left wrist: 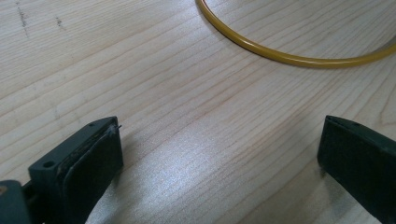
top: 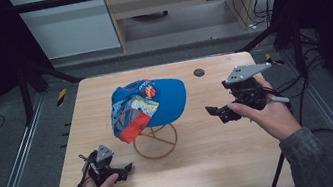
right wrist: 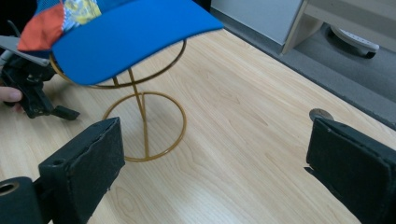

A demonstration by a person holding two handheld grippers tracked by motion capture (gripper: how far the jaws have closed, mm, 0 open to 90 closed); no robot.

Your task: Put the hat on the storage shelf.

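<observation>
Both grippers spread wide, holding nothing. Left gripper point(top: 127, 169) low over the table point(top: 215, 156) near its front-left, just short of the wire stand point(top: 155, 143). Right gripper point(top: 215, 112) raised at right, aimed at the blue cap point(top: 168, 101) sitting on that stand mid-table.

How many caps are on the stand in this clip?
1. A blue cap sits on top of the gold wire stand at the table's middle; in the right gripper view its brim overhangs the stand.
</observation>
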